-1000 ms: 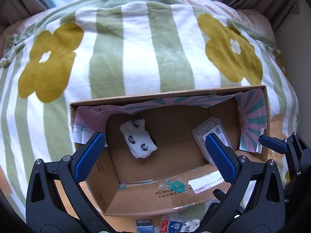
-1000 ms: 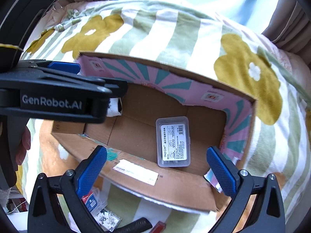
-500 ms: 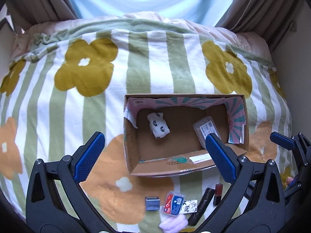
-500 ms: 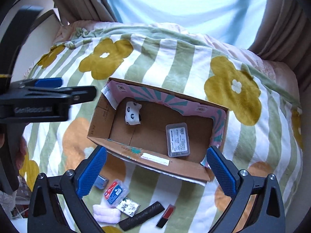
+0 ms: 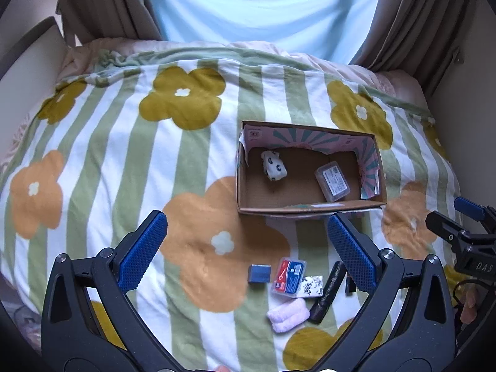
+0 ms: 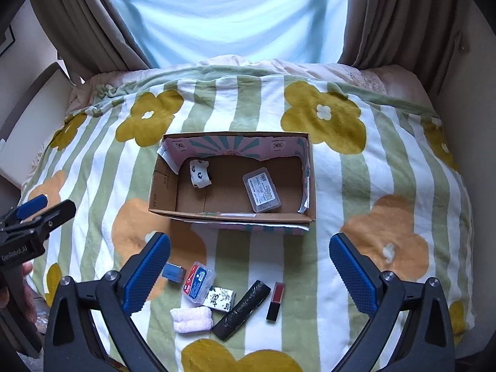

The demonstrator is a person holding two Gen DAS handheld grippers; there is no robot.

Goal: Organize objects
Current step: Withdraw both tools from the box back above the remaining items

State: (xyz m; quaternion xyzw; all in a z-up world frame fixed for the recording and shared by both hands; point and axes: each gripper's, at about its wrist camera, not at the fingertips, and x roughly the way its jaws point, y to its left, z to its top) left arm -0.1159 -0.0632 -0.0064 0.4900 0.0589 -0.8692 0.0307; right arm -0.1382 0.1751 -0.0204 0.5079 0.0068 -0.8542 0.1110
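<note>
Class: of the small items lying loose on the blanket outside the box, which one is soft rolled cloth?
The pink rolled towel, nearest the camera; the other loose pieces are hard cases or sticks.

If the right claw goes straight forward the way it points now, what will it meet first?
Probably the near wall of the open brown cardboard box, which lies centred between the open right claw fingers. Depth is unclear; if the claw travels low, it may touch the green-striped flowered blanket first.
</note>
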